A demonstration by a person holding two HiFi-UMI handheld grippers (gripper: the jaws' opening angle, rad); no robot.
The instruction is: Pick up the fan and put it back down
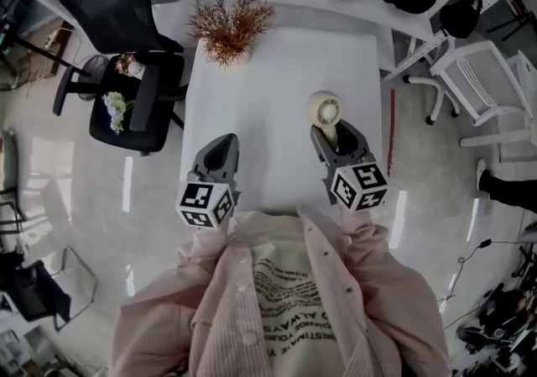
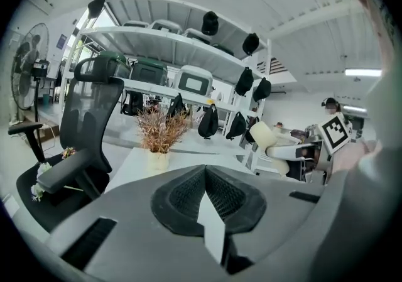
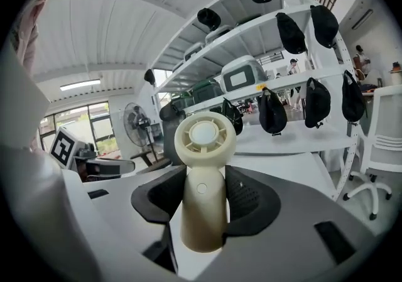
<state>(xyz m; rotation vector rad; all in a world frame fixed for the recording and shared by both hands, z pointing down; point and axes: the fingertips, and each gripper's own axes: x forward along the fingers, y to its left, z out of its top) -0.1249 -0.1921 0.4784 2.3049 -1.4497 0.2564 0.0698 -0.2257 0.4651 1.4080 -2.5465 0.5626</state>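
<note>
The right gripper (image 3: 202,196) pinches the cream fan (image 3: 205,138) by its handle, one dark pad on each side, and the round head stands up above the jaws. The fan is over the right part of the white table (image 1: 277,65); I cannot tell if its base touches the top. The left gripper (image 2: 206,189) has its fingers pressed together with nothing between them, near the front edge of the table.
</note>
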